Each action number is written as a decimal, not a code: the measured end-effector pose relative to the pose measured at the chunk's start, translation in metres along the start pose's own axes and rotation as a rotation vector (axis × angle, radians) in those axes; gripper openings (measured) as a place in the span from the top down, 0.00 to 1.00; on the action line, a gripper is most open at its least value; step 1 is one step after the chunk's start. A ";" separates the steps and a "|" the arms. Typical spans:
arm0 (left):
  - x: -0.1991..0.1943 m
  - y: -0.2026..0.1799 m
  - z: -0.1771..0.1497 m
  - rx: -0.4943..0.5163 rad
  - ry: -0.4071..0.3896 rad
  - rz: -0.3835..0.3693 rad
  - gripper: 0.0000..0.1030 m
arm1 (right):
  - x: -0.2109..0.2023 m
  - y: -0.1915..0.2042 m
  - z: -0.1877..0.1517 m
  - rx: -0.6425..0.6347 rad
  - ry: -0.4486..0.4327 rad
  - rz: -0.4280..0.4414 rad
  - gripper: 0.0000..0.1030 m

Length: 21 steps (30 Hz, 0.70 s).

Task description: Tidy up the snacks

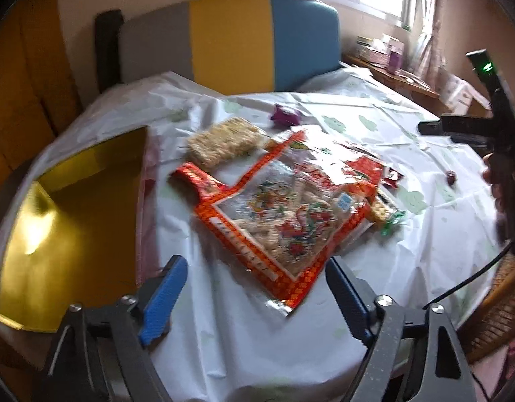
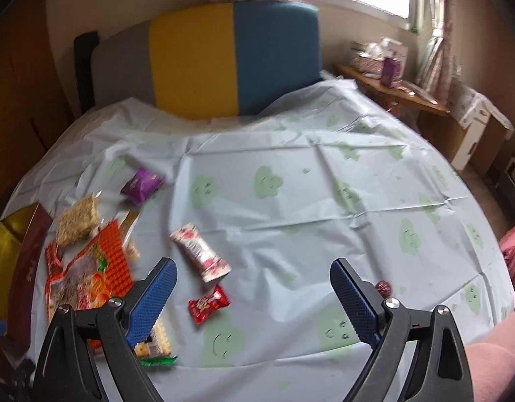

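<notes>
A large orange-bordered snack bag lies on the table just ahead of my open, empty left gripper; it also shows at the left in the right wrist view. A pale rice-crisp block and a purple packet lie behind it. A gold-lined box stands open at the left. My right gripper is open and empty above a small red packet, a white-pink bar and a small red candy.
The table wears a white cloth with green smiley clouds. A grey, yellow and blue chair back stands behind it. A wooden side shelf with boxes is at the back right. A wicker chair is at the right.
</notes>
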State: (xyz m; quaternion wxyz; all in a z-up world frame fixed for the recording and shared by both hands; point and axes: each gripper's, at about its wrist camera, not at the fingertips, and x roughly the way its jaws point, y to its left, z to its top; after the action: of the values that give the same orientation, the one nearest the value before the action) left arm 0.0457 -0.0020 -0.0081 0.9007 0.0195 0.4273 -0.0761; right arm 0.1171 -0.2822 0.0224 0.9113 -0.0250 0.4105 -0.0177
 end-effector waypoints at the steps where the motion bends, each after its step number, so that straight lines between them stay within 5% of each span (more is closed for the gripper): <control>1: 0.004 0.001 0.004 0.012 0.019 -0.029 0.29 | 0.004 0.002 -0.001 -0.008 0.025 0.013 0.08; 7: 0.024 -0.009 0.025 0.149 0.073 -0.122 0.35 | 0.014 0.014 -0.008 -0.055 0.086 0.044 0.08; 9: 0.036 -0.018 0.035 0.228 0.100 -0.130 0.27 | 0.014 0.016 -0.008 -0.063 0.090 0.048 0.08; 11: 0.042 -0.022 0.041 0.283 0.112 -0.147 0.03 | 0.014 0.017 -0.009 -0.065 0.094 0.055 0.08; 15: 0.062 -0.040 0.050 0.448 0.133 -0.147 0.02 | 0.015 0.016 -0.008 -0.064 0.102 0.057 0.08; 21: 0.096 -0.057 0.054 0.537 0.187 -0.135 0.02 | 0.016 0.012 -0.005 -0.044 0.100 0.058 0.08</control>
State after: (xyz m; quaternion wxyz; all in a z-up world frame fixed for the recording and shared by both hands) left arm 0.1383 -0.0753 -0.0465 0.8130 0.2356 0.4732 -0.2441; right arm 0.1239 -0.2712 0.0063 0.8890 -0.0325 0.4565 0.0164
